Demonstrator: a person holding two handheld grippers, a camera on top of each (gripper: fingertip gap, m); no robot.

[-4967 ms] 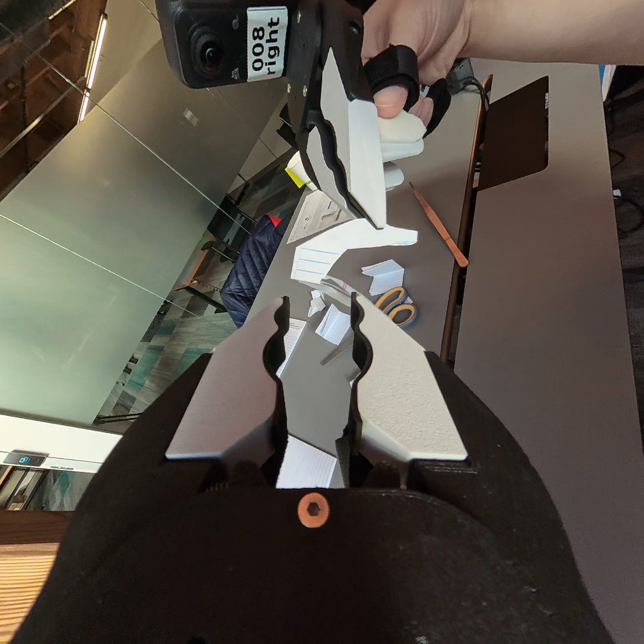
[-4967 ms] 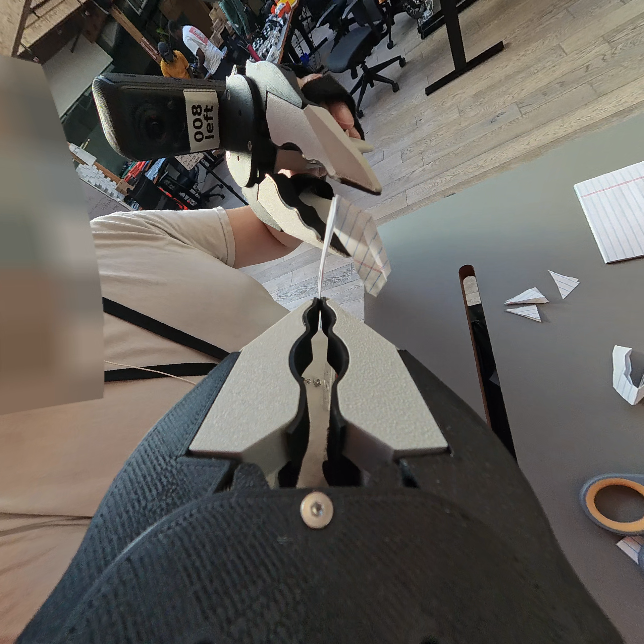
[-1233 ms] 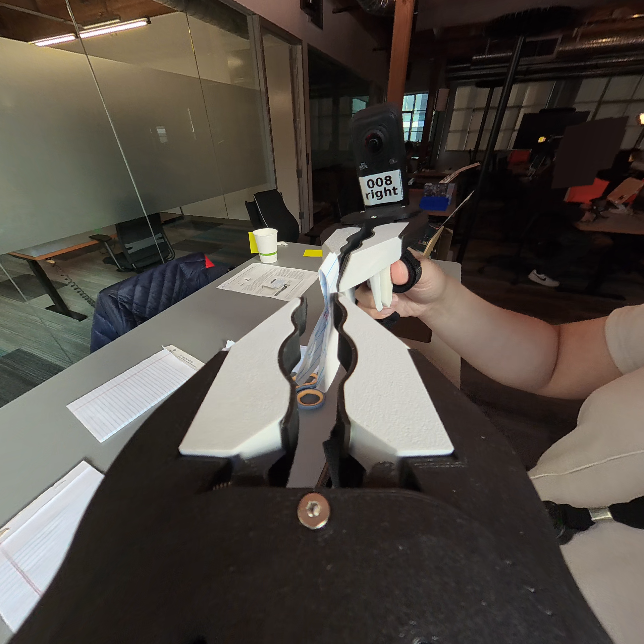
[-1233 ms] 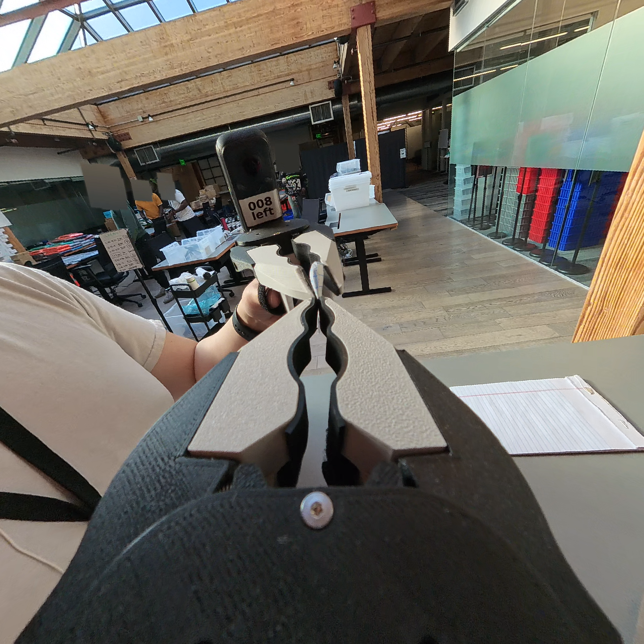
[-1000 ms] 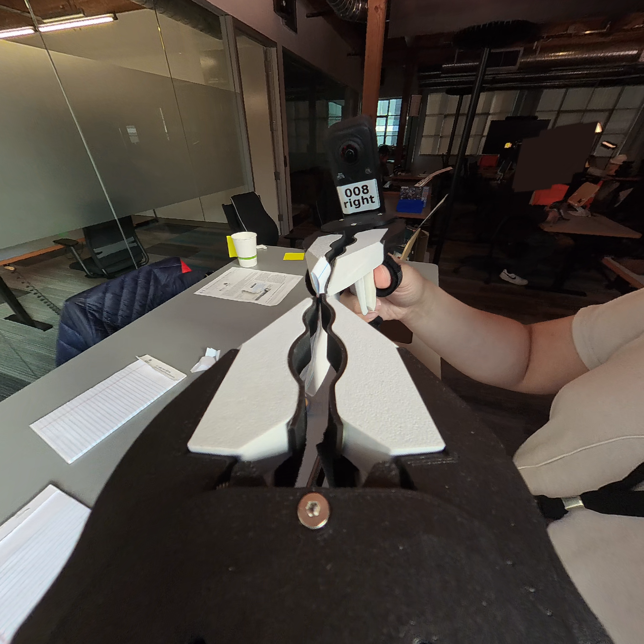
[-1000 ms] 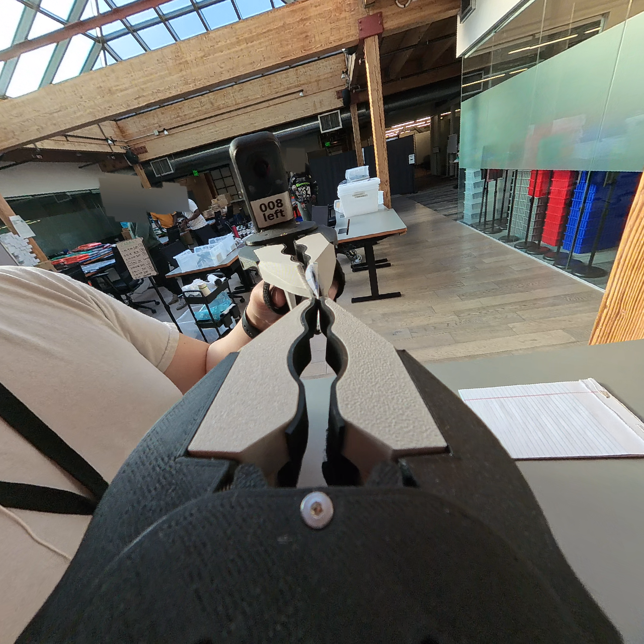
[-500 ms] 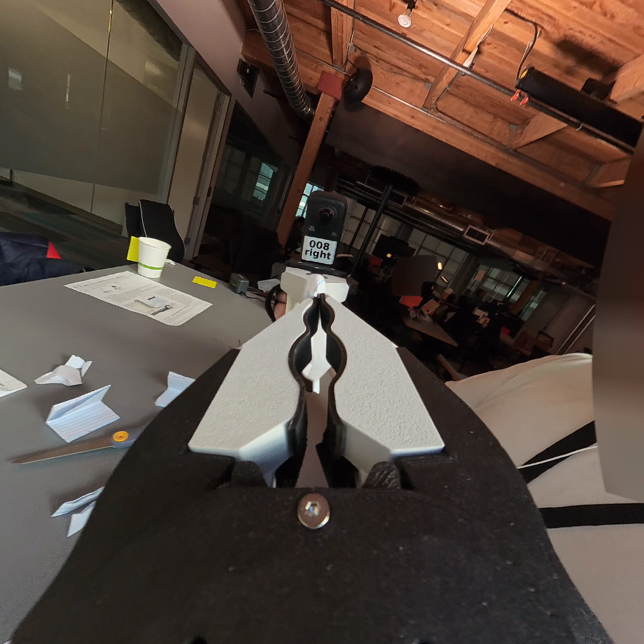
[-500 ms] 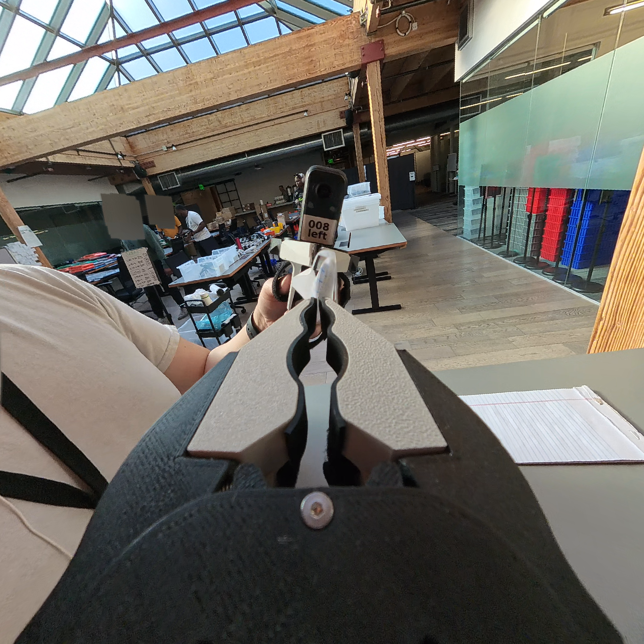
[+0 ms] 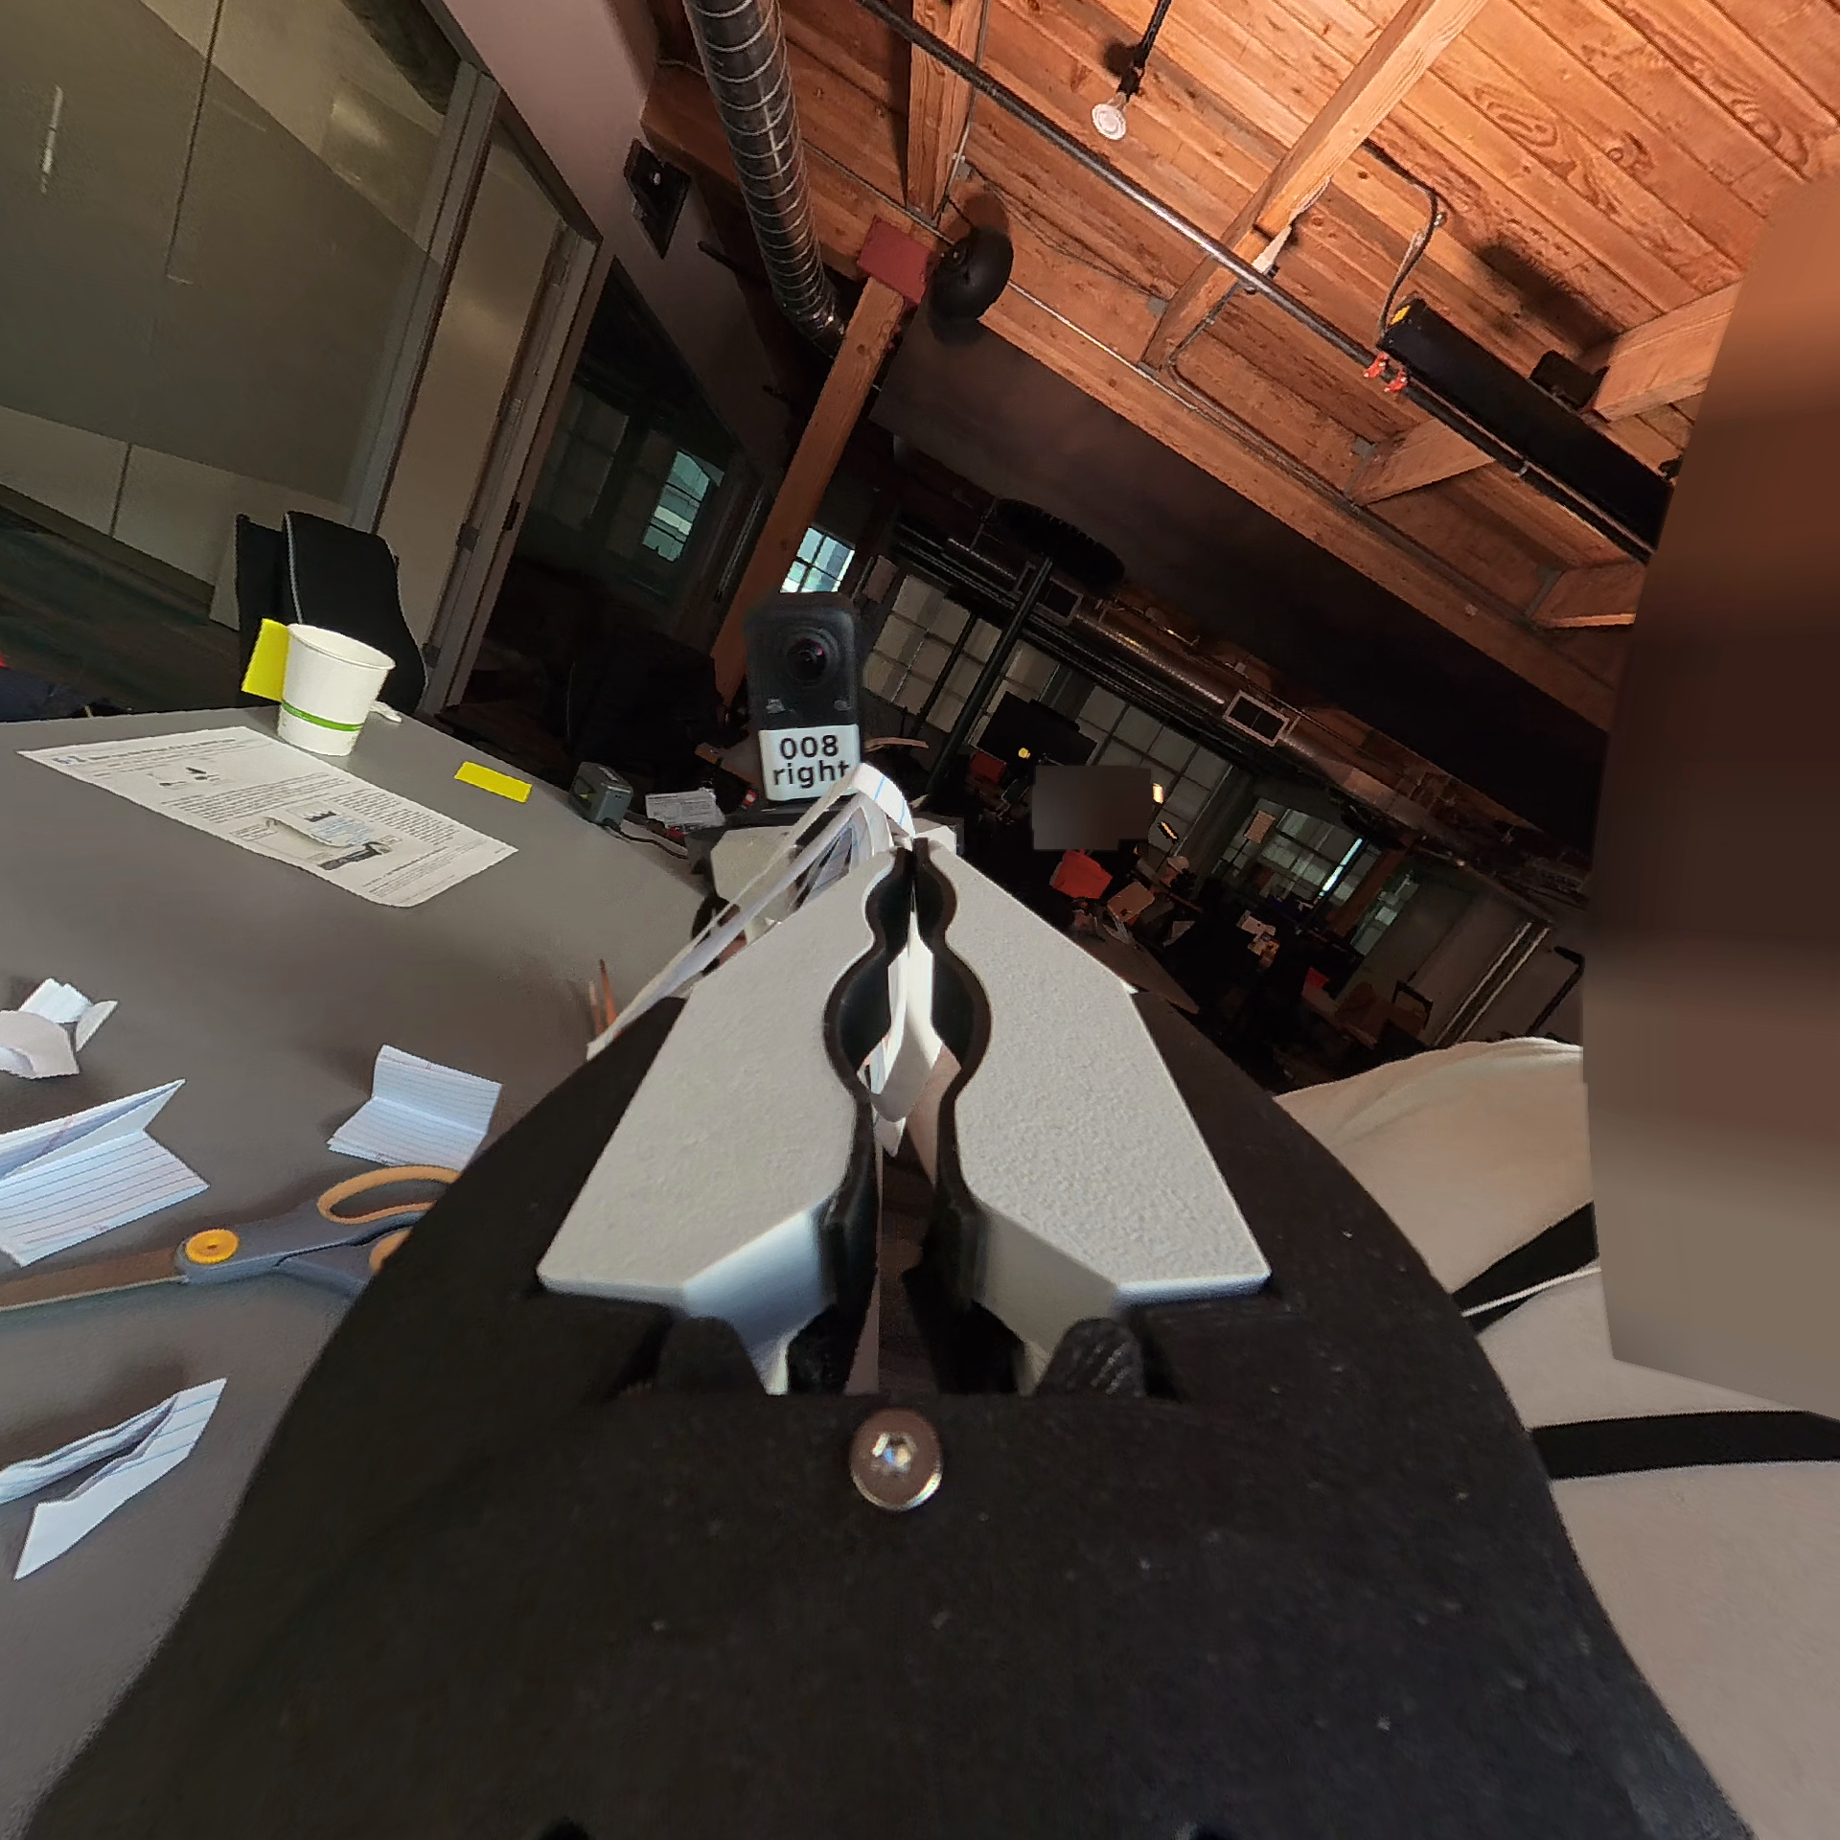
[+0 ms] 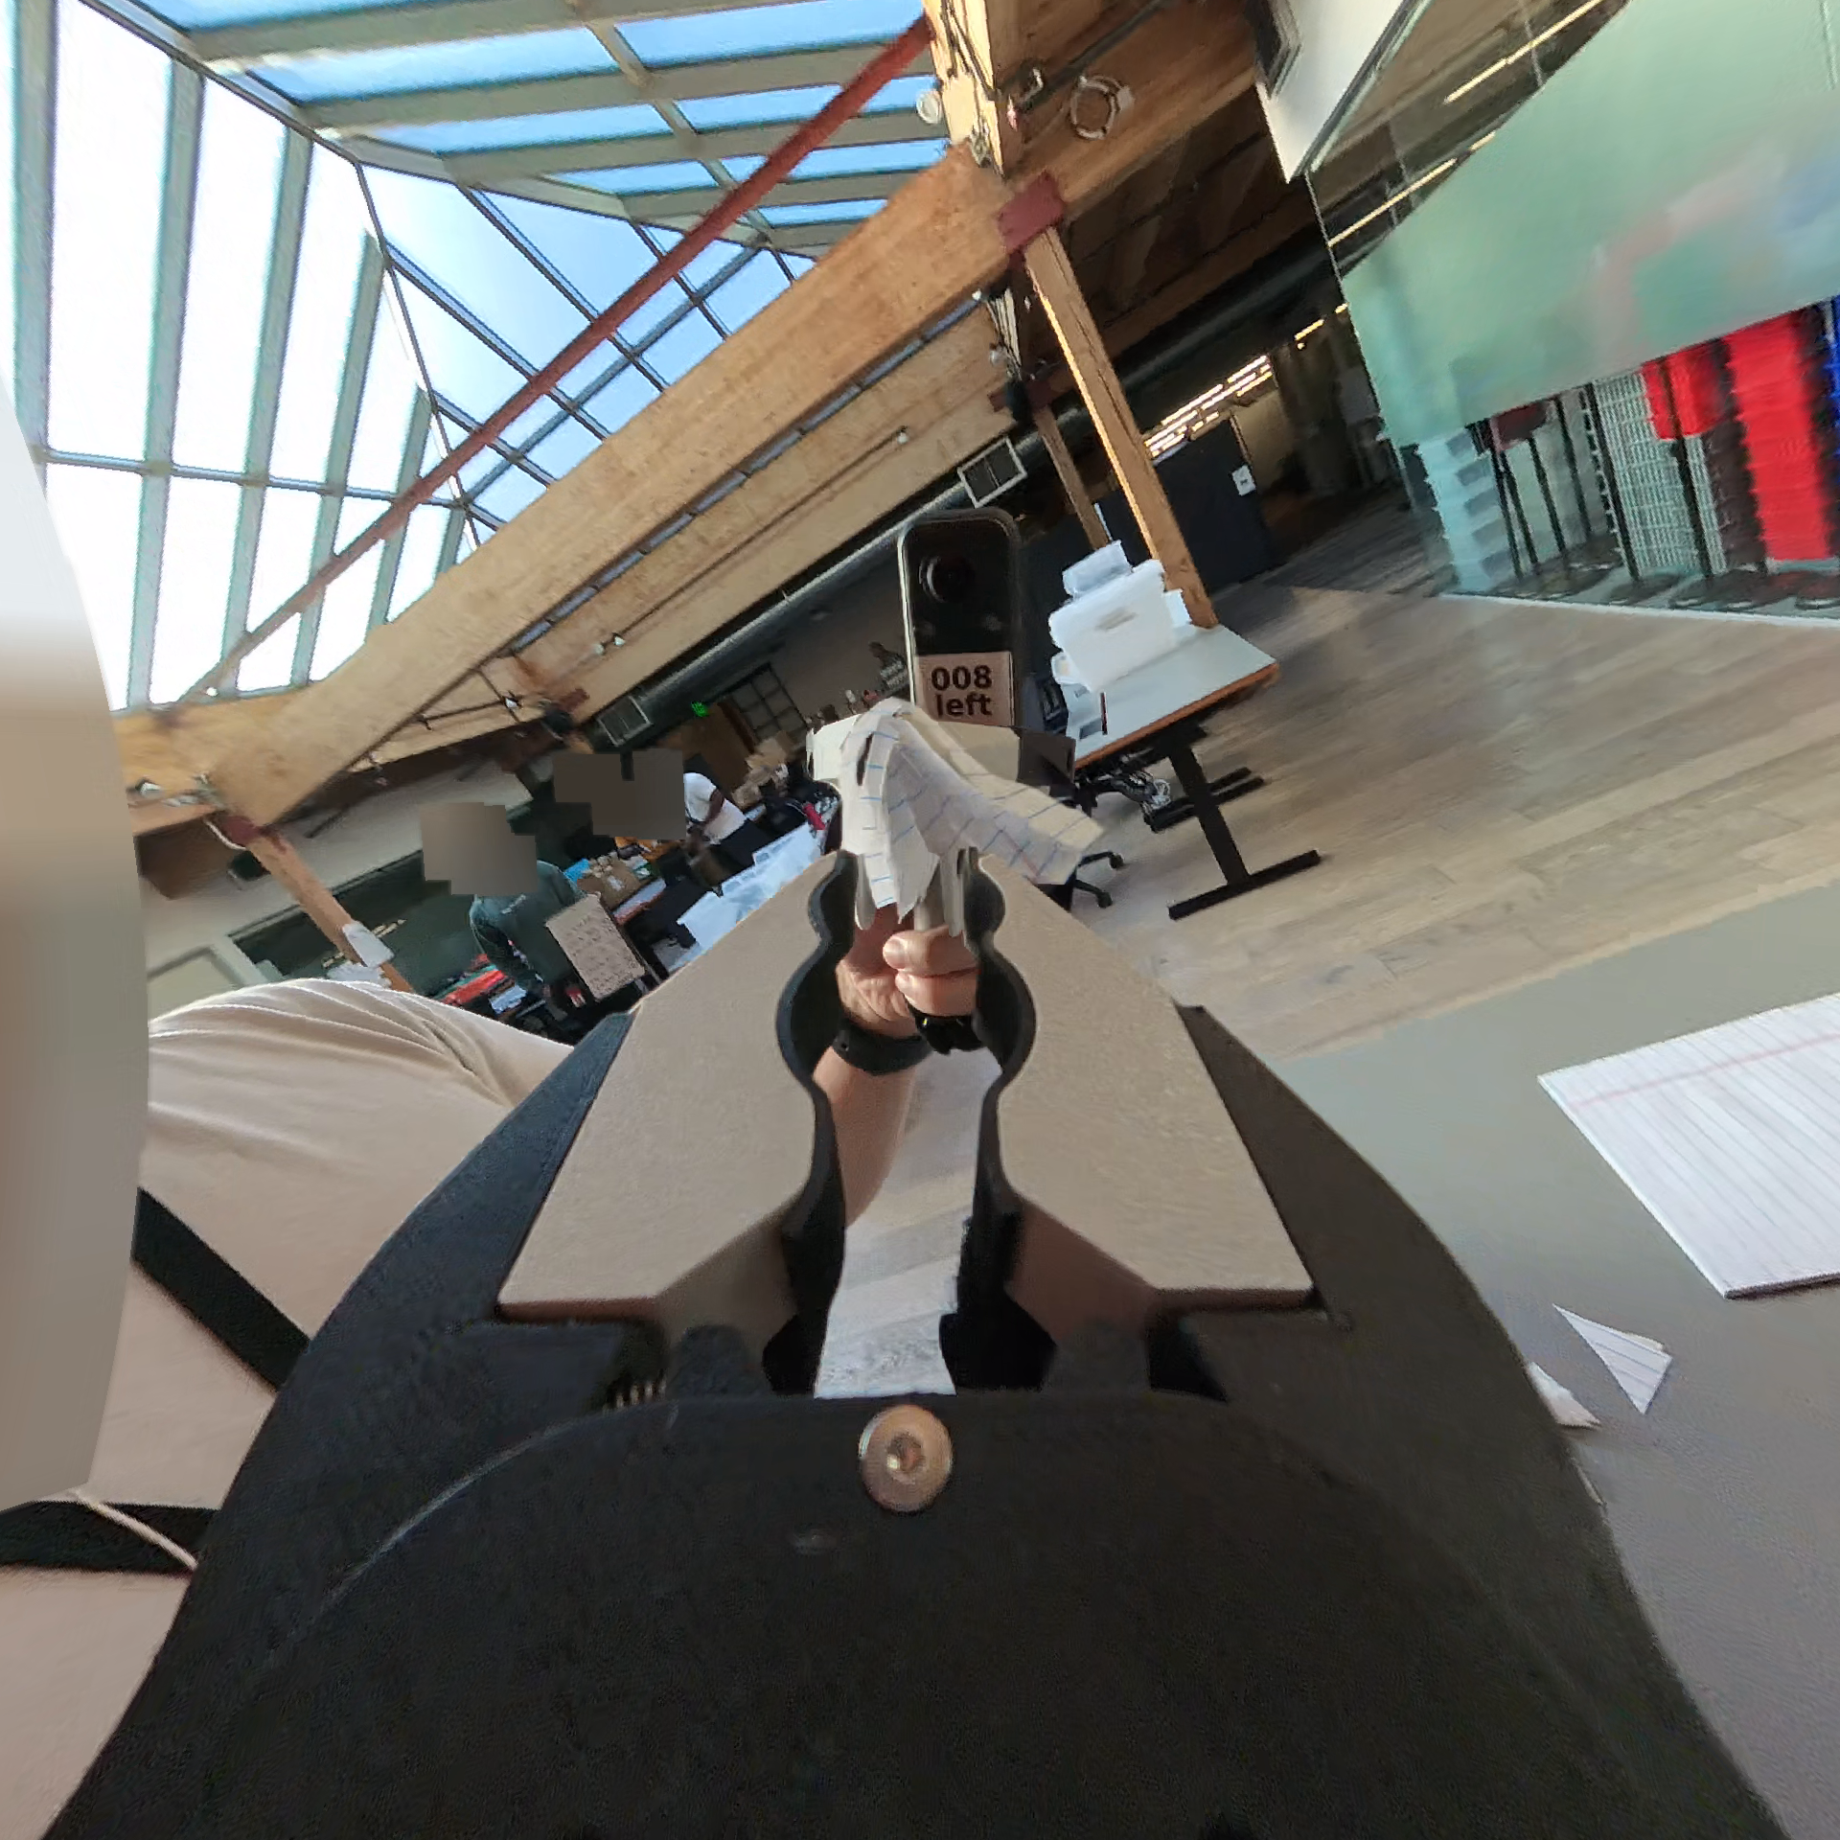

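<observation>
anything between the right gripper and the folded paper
Nothing visible. The paper hangs right at the tips of the right gripper, whose jaws are open, and it is pinched in the left gripper.

Left hand-held gripper point(image 9: 911, 856) clamped — right hand-held gripper point(image 10: 908, 876) parted

Each gripper has a black textured body with one silver screw at its centre and two pale grey, grainy fingers whose inner edges are wavy and lined in black. Seen from the right wrist view, the left gripper point(image 10: 921, 886) carries a black camera with a white label. The person wears a cream short-sleeved top point(image 10: 329, 1095) crossed by black straps, and a black wristband.
</observation>
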